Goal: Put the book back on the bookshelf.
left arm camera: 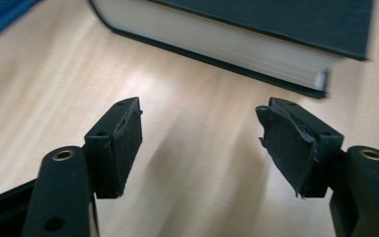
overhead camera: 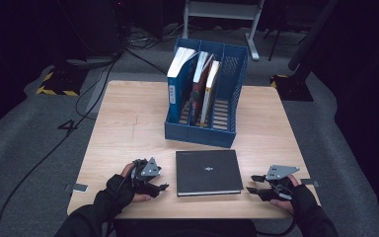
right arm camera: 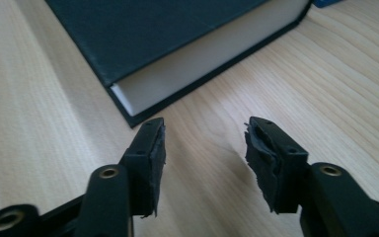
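A dark hardcover book (overhead camera: 207, 172) lies flat on the wooden table (overhead camera: 128, 128), near its front edge and midway between my hands. My left gripper (overhead camera: 163, 179) rests just left of the book, pointing at it. In the left gripper view the jaws (left arm camera: 200, 133) stand open over bare wood, with the book's (left arm camera: 256, 29) page edge a short way ahead. To the right of the book my right gripper (overhead camera: 250, 182) also points at it. Its jaws (right arm camera: 205, 143) are open with nothing between them, and a corner of the book (right arm camera: 148, 34) lies just beyond the left pad.
Behind the book stands a blue file rack (overhead camera: 229, 98), holding several upright books (overhead camera: 197, 84) in its left and middle compartments. A corner of the rack (left arm camera: 0, 12) appears in the left gripper view. A small grey tag (overhead camera: 80, 187) sits at the table's front left edge.
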Motion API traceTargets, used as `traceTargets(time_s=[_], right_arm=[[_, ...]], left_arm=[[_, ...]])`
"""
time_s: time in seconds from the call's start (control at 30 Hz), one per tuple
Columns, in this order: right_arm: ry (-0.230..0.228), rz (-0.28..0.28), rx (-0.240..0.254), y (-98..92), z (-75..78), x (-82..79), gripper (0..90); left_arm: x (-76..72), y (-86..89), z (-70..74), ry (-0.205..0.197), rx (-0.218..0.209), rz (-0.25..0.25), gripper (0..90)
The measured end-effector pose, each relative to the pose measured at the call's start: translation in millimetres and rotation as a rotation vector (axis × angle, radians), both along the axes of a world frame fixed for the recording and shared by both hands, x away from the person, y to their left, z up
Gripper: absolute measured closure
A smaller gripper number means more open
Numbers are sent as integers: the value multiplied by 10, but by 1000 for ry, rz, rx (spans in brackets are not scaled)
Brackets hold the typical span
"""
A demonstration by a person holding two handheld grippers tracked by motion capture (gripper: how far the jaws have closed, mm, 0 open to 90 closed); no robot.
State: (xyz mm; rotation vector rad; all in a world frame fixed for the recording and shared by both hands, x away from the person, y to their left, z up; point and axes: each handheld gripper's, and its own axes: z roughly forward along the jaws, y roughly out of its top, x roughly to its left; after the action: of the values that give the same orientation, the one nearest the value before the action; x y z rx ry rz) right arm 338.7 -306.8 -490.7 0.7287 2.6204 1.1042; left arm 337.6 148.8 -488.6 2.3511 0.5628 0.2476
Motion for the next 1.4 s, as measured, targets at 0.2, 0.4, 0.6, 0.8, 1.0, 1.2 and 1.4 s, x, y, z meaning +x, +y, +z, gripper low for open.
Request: traceTargets(time_s=[0.2, 0.4, 0.6, 0.8, 1.0, 1.2, 1.4], right_arm=[[-7, 65, 11, 113, 52, -82, 627], [-11, 90, 20, 160, 59, -100, 677], [3, 110, 19, 229, 40, -91, 679], [6, 105, 24, 267, 30, -67, 691], [1, 114, 27, 272, 43, -75, 714], [-1, 104, 56, 260, 83, -78, 714], [-8, 91, 78, 258, 117, -88, 712]], left_arm=[[-67, -32, -24, 15, -7, -41, 285], [-58, -54, -51, 20, 8, -71, 280], [-29, -34, -82, 22, 16, -91, 277], [18, 13, -109, 43, -14, -91, 262], [34, 43, -139, 26, -35, -107, 239], [53, 17, -138, 27, -28, -105, 205], [30, -41, -84, 24, 24, -76, 200]])
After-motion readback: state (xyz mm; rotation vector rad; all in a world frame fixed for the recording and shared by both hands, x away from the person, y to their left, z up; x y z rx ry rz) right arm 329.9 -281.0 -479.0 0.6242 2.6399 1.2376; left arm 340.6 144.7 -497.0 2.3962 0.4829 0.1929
